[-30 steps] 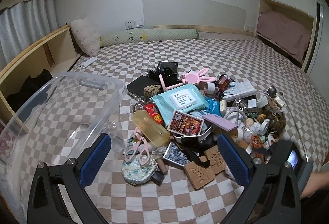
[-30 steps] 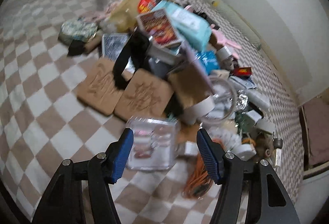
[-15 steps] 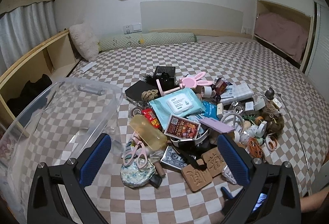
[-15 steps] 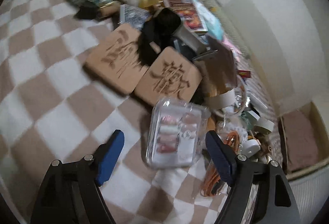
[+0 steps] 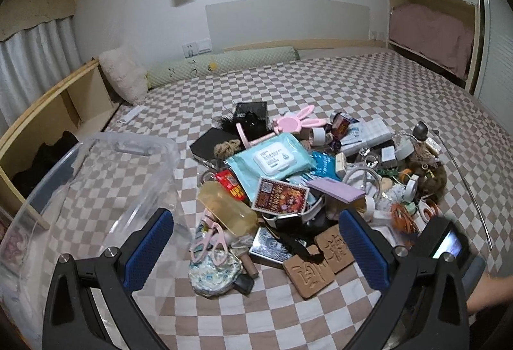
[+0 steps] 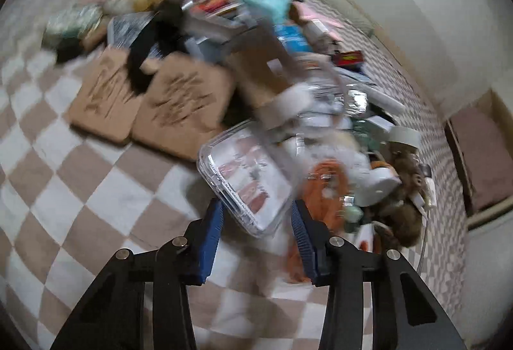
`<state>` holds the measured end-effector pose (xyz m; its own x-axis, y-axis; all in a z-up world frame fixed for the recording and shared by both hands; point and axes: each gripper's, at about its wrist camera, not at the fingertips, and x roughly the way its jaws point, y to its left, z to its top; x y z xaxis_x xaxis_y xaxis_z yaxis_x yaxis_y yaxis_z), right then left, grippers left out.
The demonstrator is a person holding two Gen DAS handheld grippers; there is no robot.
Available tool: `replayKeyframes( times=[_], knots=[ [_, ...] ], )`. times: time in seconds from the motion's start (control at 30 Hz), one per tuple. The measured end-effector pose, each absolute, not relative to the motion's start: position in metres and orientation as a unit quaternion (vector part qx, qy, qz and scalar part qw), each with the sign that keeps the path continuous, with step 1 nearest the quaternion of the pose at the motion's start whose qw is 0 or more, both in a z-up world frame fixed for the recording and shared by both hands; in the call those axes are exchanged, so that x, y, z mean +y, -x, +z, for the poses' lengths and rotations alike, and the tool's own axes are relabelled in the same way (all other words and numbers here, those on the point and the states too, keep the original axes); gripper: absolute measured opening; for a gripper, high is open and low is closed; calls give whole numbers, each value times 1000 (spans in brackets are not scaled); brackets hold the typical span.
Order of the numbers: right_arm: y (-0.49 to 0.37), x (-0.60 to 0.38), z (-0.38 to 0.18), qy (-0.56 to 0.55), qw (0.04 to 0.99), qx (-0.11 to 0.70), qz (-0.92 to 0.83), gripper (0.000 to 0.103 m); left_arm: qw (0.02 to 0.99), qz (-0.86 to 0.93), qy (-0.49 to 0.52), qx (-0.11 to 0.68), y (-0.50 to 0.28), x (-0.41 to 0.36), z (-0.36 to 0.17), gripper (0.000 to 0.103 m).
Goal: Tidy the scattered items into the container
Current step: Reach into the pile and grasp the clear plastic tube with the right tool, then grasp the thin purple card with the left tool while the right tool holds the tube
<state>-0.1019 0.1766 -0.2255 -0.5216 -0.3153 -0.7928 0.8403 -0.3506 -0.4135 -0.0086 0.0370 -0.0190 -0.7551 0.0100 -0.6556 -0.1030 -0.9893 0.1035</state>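
Observation:
A pile of scattered items lies on the checkered bed: a blue wipes pack (image 5: 272,157), an amber bottle (image 5: 226,212), pink scissors (image 5: 211,245) and two brown carved tiles (image 5: 320,260). The clear plastic container (image 5: 96,189) stands at the left. My left gripper (image 5: 256,247) is open and empty, held above the near edge of the pile. My right gripper (image 6: 256,218) is open, its blue pads on either side of a clear flat case (image 6: 247,180) at the pile's near edge; the view is blurred. The brown tiles (image 6: 144,99) lie left of the case.
An orange cord bundle (image 6: 327,192) and a brown furry toy (image 6: 404,189) lie right of the case. A wooden shelf unit (image 5: 48,125) runs along the left. Pillows (image 5: 125,80) lie at the head of the bed. The right gripper's body (image 5: 445,241) shows at the lower right.
My right gripper has moved forward onto the clear case and its jaws have narrowed around it. The left gripper has barely moved.

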Motion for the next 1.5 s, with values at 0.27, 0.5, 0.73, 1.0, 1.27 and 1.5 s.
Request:
replayKeyframes(
  times=[0.27, 0.5, 0.73, 1.0, 1.27, 1.5],
  knots=[
    [133, 166, -200, -315, 415, 392, -758, 37, 33, 930, 363, 42, 22, 50, -23, 103],
    [150, 153, -203, -362, 444, 358, -737, 31, 43, 923, 381, 44, 48, 66, -39, 103],
    [180, 172, -177, -476, 463, 213, -716, 15, 32, 913, 366, 174, 63, 88, -71, 103],
    [203, 203, -180, -532, 441, 152, -706, 16, 92, 874, 309, 364, 58, 144, -120, 103],
    [209, 216, -188, -556, 426, 148, -699, 16, 65, 829, 240, 502, 64, 181, -162, 99],
    [214, 226, -196, -570, 430, 139, -686, 16, 74, 788, 189, 581, 60, 197, -188, 99]
  ],
)
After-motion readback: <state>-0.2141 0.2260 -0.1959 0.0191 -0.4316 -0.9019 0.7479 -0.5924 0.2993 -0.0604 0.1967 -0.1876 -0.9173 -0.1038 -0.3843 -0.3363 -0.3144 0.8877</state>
